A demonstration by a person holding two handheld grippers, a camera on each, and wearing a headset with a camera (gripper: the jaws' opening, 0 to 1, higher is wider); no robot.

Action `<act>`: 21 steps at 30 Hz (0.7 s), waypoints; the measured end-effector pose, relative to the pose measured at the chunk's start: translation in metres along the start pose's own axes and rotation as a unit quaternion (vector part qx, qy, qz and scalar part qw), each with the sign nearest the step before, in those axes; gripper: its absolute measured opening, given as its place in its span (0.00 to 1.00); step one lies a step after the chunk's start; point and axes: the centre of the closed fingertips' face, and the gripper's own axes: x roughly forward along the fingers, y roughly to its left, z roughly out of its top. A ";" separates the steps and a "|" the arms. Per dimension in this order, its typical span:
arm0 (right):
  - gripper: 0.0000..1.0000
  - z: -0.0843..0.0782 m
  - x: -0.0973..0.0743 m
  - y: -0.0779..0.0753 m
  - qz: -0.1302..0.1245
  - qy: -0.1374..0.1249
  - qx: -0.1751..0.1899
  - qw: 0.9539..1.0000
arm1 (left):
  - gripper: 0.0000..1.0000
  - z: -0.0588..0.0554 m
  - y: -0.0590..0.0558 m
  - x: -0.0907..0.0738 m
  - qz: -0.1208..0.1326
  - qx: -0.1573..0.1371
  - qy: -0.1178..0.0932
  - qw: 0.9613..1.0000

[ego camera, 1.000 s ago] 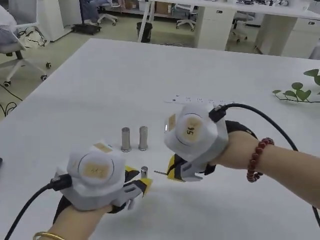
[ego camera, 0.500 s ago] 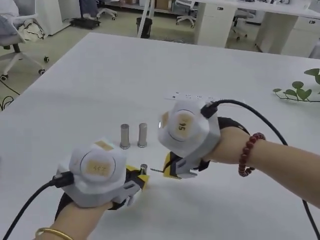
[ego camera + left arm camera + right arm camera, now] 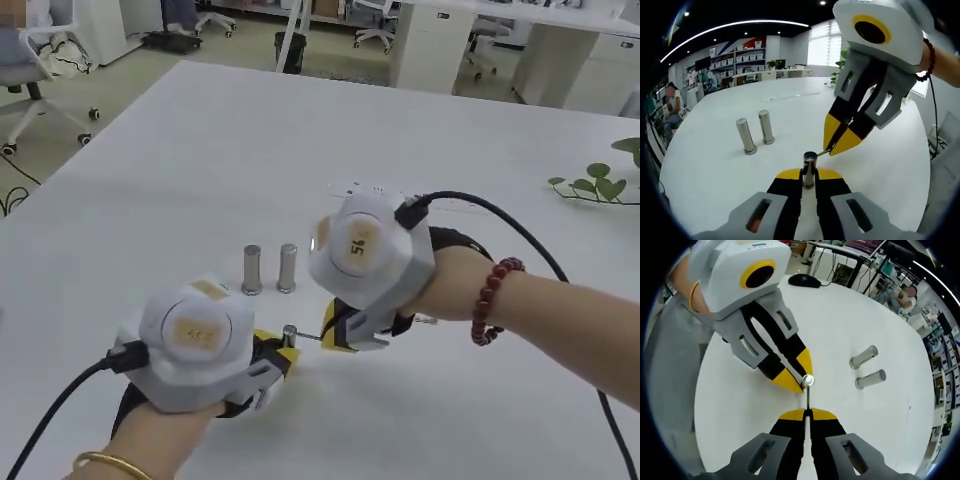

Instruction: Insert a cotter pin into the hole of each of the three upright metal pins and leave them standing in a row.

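The left gripper (image 3: 809, 176) has its jaws clamped on the lower part of one metal pin (image 3: 809, 165), which stands upright on the desk (image 3: 250, 150) toward its near edge; the two other pins (image 3: 746, 135) stand side by side just behind it, toward the far edge, both free. The right gripper (image 3: 808, 414) has its jaws closed on the cotter pin (image 3: 808, 396); the long axis of this one lies level, straight along the jaws, and points at the head of the held pin from that pin's right side. The tip touches the head; whether it has entered the hole I cannot tell. The coming move, I judge, is a short straight push toward the left gripper, in line with the hole; a small tilt could make the tip slide off.
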 end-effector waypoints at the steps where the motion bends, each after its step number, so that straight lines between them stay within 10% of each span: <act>1: 0.04 0.001 0.000 0.000 0.000 0.000 -0.002 1.000 | 0.08 0.000 0.000 0.000 0.000 -0.001 0.000 1.000; 21: 0.04 0.015 -0.007 -0.001 0.014 -0.021 -0.040 0.999 | 0.07 0.000 -0.003 0.001 -0.008 0.004 -0.006 1.000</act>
